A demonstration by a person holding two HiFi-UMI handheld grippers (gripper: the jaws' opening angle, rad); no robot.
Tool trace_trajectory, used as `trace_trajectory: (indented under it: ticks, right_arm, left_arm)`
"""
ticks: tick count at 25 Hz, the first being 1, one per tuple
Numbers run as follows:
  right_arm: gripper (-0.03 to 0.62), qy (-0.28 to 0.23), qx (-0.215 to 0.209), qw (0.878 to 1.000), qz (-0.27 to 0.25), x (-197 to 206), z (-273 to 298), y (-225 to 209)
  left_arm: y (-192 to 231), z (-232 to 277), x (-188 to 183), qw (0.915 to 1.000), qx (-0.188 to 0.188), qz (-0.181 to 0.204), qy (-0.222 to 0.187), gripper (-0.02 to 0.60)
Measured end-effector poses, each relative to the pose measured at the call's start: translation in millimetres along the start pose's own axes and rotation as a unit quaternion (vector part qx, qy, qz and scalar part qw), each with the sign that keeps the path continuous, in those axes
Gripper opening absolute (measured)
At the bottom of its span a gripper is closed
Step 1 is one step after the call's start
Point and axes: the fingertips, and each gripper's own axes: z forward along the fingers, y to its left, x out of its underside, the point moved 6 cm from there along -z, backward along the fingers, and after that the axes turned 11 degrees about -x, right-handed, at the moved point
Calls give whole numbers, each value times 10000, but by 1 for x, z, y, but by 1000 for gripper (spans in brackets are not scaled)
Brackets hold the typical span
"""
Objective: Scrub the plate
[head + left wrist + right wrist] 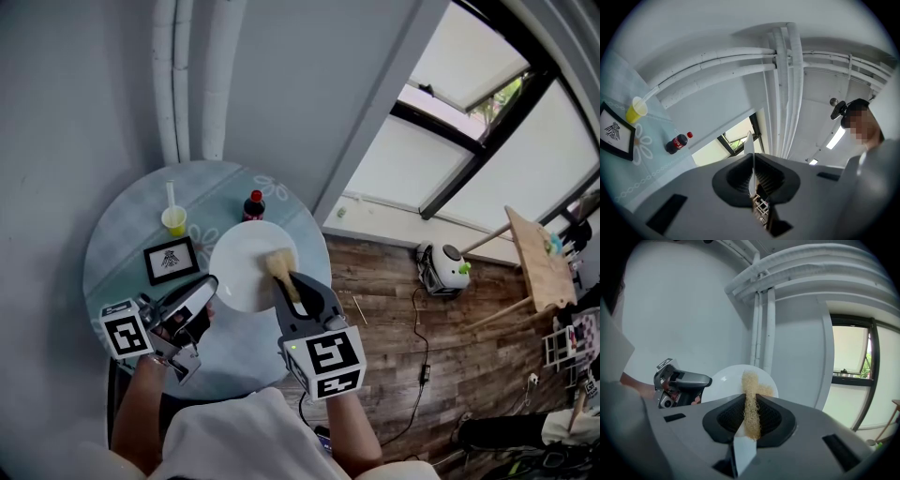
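**Plate held by one gripper, scrubber at it in the other**

Plate point(242, 272) was white and round. It was over the near right part of the round desk point(117, 230), which had a pale blue cloth on it. The left gripper point(208, 287) held the plate by its left rim. Its jaws were nearly shut, pinching the thin edge between them. In the left gripper view the plate showed only as a thin white line standing up from the jaws. In the right gripper view the plate stood up on a tilt, with its round face turned to that camera.

The right gripper point(286, 281) had its jaws closed on a tan, stringy scrubber point(279, 265). The scrubber stuck out past the jaws. Its fluffy end was at the right side of the plate's face and looked to be touching it.

Farther back on the desk stood a yellow cup point(174, 221) with a white straw in it. A small cola bottle point(253, 206) with a red cap stood just behind the plate. A card in a black frame point(172, 260) lay to the left of the plate. White pipes point(192, 75) ran up the gray wall behind the desk.
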Motion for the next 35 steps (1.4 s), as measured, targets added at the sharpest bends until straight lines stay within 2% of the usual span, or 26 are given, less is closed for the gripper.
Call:
trace_trajectory:
  ticks: [6, 17, 27, 35]
  right_arm:
    - [63, -219, 42, 9996, -151, -19, 2, -5]
    - [63, -410, -464, 9970, -454, -42, 21, 17]
    - [63, -362, -989, 9926, -599, -47, 37, 39]
    - [63, -268, -1241, 9905, -527, -40, 39, 48]
  left_arm:
    - [-7, 1, 2, 9997, 147, 155, 154, 17]
    - [-14, 5, 5, 9989, 234, 319, 265, 18]
    - [-10, 4, -6, 9994, 170, 296, 35, 18]
    - [-11, 7, -11, 9988, 9, 483, -75, 18]
